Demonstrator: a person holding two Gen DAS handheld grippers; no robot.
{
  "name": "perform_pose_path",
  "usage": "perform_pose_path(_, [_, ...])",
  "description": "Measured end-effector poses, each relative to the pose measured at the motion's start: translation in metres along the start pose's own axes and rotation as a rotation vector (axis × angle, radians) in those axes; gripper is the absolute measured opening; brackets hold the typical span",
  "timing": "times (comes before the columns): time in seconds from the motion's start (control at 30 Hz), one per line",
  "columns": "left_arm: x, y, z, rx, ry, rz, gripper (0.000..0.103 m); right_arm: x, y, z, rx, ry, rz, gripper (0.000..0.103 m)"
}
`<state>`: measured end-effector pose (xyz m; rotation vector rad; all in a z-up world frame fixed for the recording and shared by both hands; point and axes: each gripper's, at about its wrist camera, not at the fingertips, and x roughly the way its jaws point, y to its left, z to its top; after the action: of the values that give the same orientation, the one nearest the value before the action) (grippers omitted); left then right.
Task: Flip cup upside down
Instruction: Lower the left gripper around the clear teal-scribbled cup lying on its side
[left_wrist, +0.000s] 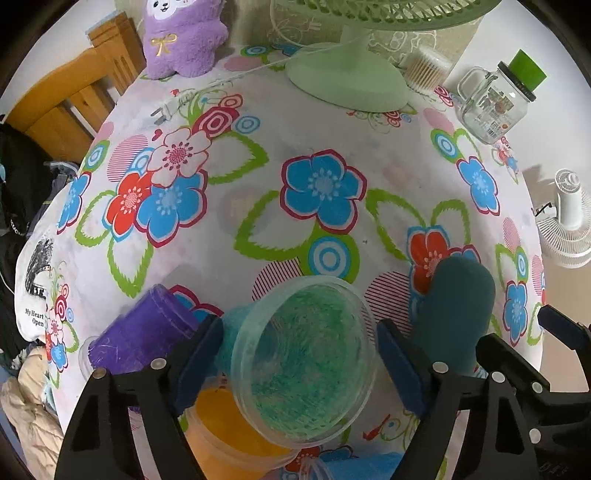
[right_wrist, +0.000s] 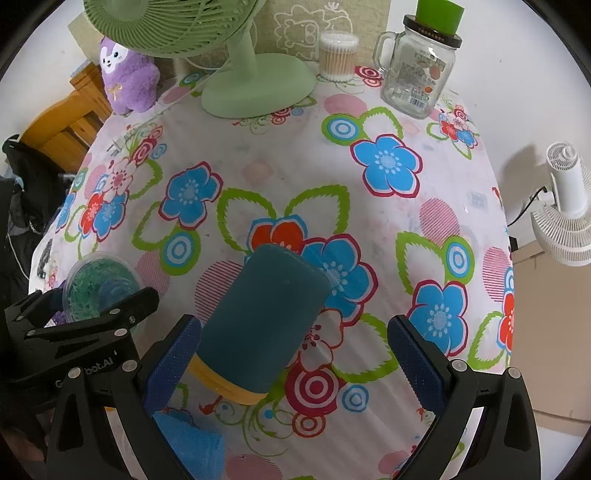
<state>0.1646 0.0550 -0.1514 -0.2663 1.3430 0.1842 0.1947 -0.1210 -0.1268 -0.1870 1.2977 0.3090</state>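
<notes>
Clear cup (left_wrist: 306, 358), green shreds inside, is tilting mouth-up at lower center between the left gripper (left_wrist: 299, 365) fingers, spread wide w/ gaps showing. Right gripper (right_wrist: 299, 362), also apart, is flanking a teal cup (right_wrist: 262, 325) standing inverted on the floral tablecloth (right_wrist: 332, 177).

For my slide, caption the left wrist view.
Left gripper fingers straddle a tilted green cup above the floral tablecloth.

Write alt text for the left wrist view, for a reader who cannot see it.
The open left gripper brackets a clear cup streaked green inside, tipped with its mouth toward the camera, above a floral tablecloth. A purple cup, an orange cup and a dark teal cup surround it; a green fan stands behind.
</notes>
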Motion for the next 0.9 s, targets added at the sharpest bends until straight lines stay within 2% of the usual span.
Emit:
perform_pose_path(0.13, [0.001, -0.001, 0.001, -0.007, 0.026, 0.006, 0.087, -0.004, 0.001, 0.000, 0.002, -0.004, 0.000, 0.101])
perform_pose_path(0.33, [0.002, 0.003, -0.001, -0.014, 0.074, -0.030, 0.098, -0.012, 0.001, 0.001, 0.007, -0.021, -0.002, 0.101])
perform_pose_path(0.47, [0.001, 0.003, -0.003, 0.010, 0.083, -0.030, 0.101, -0.017, 0.001, 0.002, 0.010, -0.026, -0.006, 0.101])
perform_pose_path(0.8, [0.014, 0.008, 0.001, 0.050, 0.122, -0.090, 0.102, -0.012, 0.010, 0.003, 0.023, -0.012, -0.022, 0.101])
perform_pose_path(0.9, [0.021, 0.005, 0.001, 0.073, 0.140, -0.098, 0.095, -0.009, 0.013, 0.003, 0.033, -0.006, -0.032, 0.101])
